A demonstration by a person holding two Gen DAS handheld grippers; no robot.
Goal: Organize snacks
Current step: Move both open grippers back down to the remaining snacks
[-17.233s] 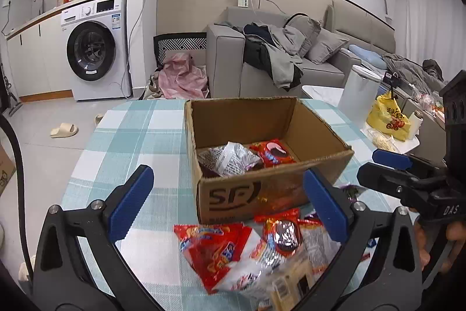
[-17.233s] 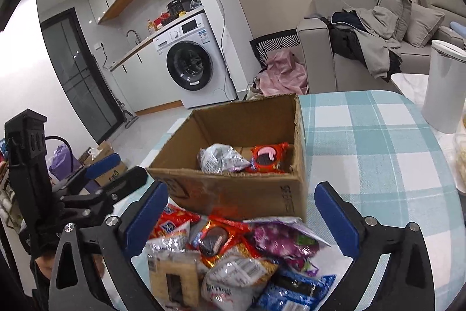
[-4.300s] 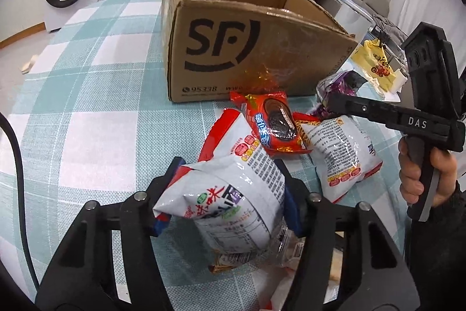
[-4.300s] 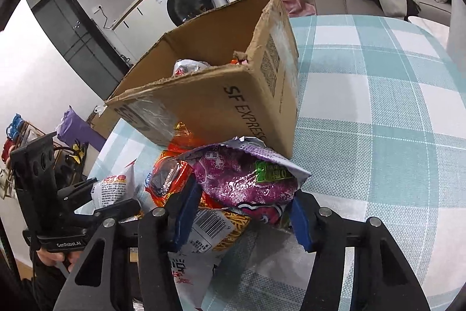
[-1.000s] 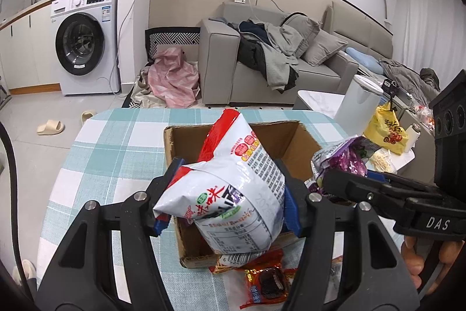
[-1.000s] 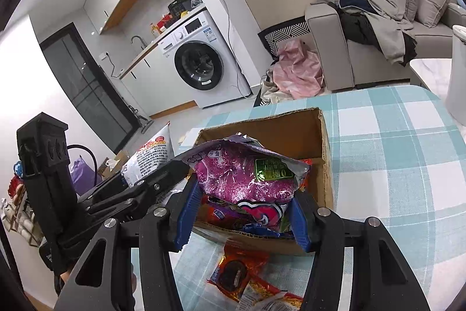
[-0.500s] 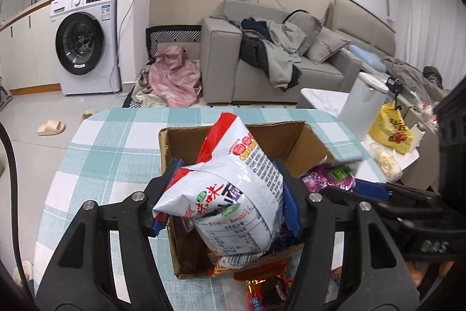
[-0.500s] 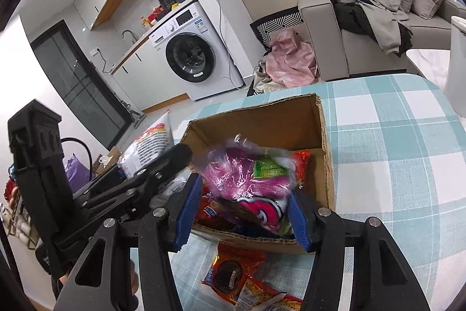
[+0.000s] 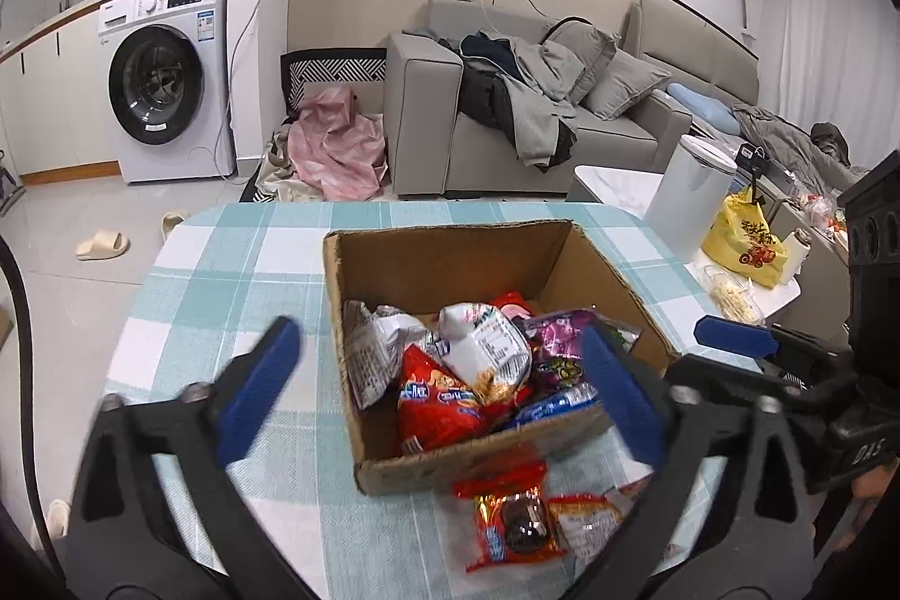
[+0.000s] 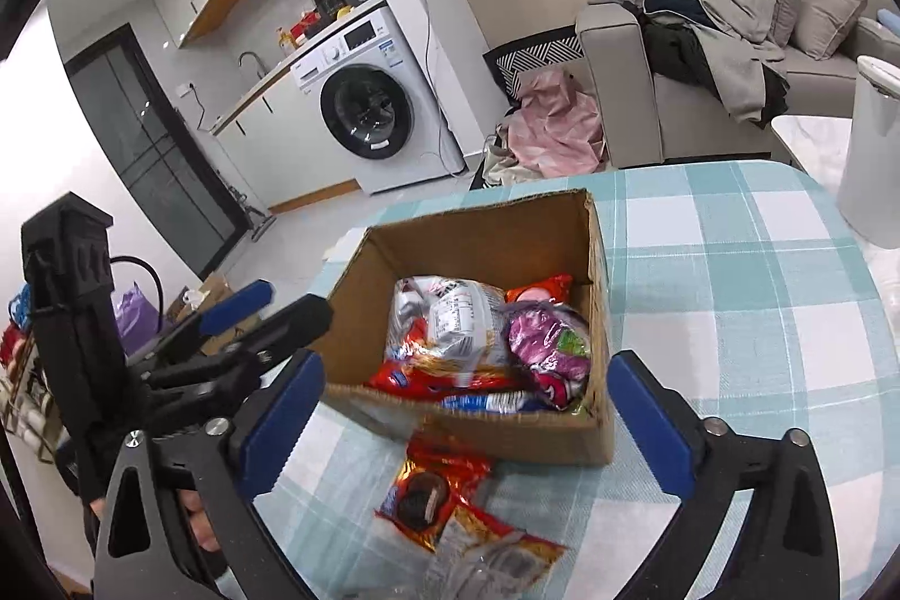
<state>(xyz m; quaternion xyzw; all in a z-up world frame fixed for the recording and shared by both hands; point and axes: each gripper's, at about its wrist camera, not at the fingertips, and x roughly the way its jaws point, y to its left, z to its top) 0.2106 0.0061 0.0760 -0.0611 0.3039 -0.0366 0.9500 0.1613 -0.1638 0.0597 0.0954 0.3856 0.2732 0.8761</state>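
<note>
An open cardboard box stands on the checked table and holds several snack bags. The white and red bag and the purple bag lie loose on top of the others. My left gripper hovers over the box's near side, its jaws opening wide with nothing pressed between the pads. My right gripper hangs over the same box, jaws also opening, and the purple bag lies below it. A red cookie packet and another packet lie on the cloth in front of the box.
The teal checked tablecloth ends at a rounded far edge. Past the table's right side are a white bin and a yellow bag on a low table. A sofa and a washing machine stand beyond.
Both grippers have opened wide. The white and red bag fell from the left gripper and the purple bag from the right gripper, both into the box.
</note>
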